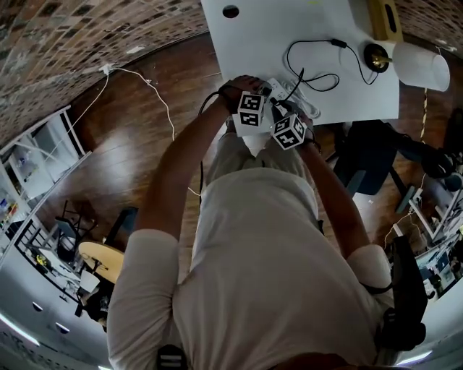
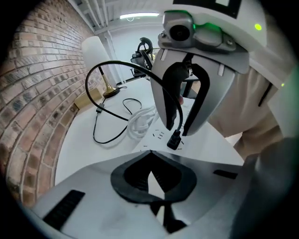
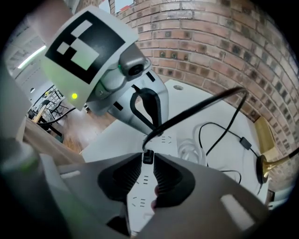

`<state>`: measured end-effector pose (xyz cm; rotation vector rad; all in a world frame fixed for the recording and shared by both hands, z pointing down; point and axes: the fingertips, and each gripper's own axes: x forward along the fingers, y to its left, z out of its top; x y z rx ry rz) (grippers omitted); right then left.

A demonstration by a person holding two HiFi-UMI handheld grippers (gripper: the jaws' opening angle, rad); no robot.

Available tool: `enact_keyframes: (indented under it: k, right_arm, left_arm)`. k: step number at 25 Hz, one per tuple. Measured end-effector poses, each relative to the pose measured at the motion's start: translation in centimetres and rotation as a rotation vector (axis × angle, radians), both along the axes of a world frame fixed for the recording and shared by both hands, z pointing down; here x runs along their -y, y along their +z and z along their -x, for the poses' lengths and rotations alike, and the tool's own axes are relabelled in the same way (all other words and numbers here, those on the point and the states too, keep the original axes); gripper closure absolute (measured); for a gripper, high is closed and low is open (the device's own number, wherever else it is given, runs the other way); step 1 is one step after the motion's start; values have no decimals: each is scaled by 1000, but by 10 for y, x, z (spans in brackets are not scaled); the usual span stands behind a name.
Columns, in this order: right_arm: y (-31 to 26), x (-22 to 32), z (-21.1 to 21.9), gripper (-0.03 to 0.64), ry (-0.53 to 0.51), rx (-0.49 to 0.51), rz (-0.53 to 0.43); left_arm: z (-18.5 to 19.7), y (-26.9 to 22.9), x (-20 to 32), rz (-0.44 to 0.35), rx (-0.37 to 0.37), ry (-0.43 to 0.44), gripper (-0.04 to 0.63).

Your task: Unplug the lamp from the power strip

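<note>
A white power strip [image 3: 139, 201] lies on the white table [image 1: 253, 43] near its front edge. A black plug [image 3: 147, 157] stands in one of its sockets. Its black cable [image 1: 312, 63] runs to the lamp [image 1: 377, 56], which has a brass base and a white shade. My right gripper [image 3: 148, 164] points down over the strip, open, with the plug just between its fingertips and the pads off it. My left gripper [image 2: 150, 156] is shut, its tips down on the strip close beside the plug, with only a thin slit between the pads.
A coiled white cord [image 2: 140, 122] lies beside the strip. A cardboard box [image 1: 384, 18] stands at the table's back by the brick wall [image 3: 219, 51]. The table has a round cable hole [image 1: 231, 11]. A dark chair [image 1: 372, 162] stands at the right on the wooden floor.
</note>
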<state>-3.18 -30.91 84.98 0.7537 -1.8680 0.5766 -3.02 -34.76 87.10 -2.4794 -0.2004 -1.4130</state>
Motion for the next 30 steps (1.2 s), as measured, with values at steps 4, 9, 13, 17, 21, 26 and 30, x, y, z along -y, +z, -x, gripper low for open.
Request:
enact_keyframes:
  k: [4, 9, 13, 17, 21, 26, 30]
  right_arm:
    - [9, 2, 5, 552, -21, -36, 4]
    - [17, 3, 6, 563, 0, -69, 7]
    - [17, 2, 6, 566, 24, -55, -4]
    - [16, 2, 5, 569, 38, -34, 5]
    - [16, 3, 4, 571, 41, -24, 21]
    - [16, 2, 4, 572, 40, -2, 15]
    - [16, 1, 2, 572, 29, -9, 20]
  left_arm:
    - [-7, 8, -2, 14, 13, 77, 589]
    - [-10, 12, -7, 18, 14, 143, 591]
    - [-9, 12, -10, -50, -15, 222, 604]
    - [-10, 11, -12, -74, -17, 248, 606]
    - [-10, 12, -10, -62, -3, 192, 607]
    - [-9, 13, -9, -74, -2, 160, 607]
    - [-11, 13, -8, -57, 19, 108, 607]
